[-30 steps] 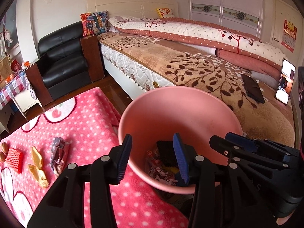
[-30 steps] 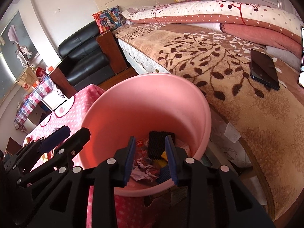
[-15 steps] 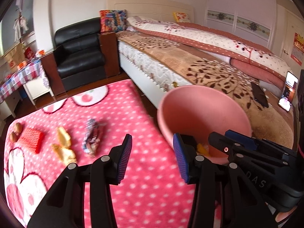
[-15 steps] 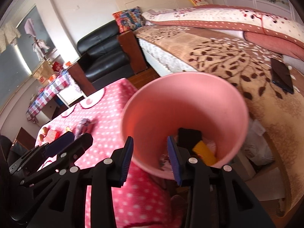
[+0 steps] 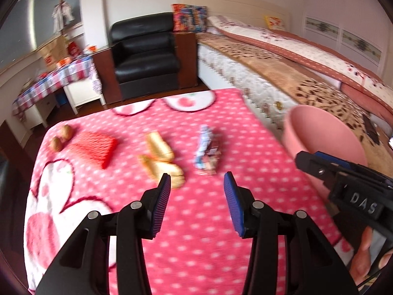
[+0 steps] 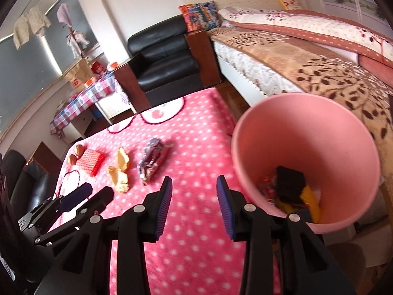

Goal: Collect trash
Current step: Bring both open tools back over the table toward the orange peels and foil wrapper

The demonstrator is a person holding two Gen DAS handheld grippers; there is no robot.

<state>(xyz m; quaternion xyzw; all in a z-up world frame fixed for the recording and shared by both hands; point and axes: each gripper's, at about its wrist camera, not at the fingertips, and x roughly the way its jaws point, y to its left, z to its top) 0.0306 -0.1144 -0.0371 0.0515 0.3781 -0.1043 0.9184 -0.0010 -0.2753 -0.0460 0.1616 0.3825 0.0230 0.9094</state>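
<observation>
Trash lies on the pink dotted blanket [image 5: 201, 221]: a crumpled silver wrapper [image 5: 206, 151] [image 6: 151, 161], yellow peel pieces [image 5: 161, 158] [image 6: 120, 172], a red mesh packet [image 5: 97, 147] [image 6: 90, 161] and two brown nuts [image 5: 60, 137] [image 6: 75, 153]. A pink bin [image 6: 307, 157] [image 5: 324, 145] stands at the table's right edge with trash inside. My left gripper [image 5: 196, 186] is open and empty, just short of the peels and wrapper. My right gripper [image 6: 194, 191] is open and empty, left of the bin.
A bed [image 5: 294, 78] with a patterned quilt runs along the right, a phone [image 5: 371, 132] lying on it. A black armchair [image 5: 145, 54] stands beyond the table. A side table with a checked cloth [image 5: 54, 81] is at the far left.
Both grippers have swung left, away from the bin and over the blanket. The right gripper's jaws have opened wider. The trash pieces now lie ahead of the left gripper.
</observation>
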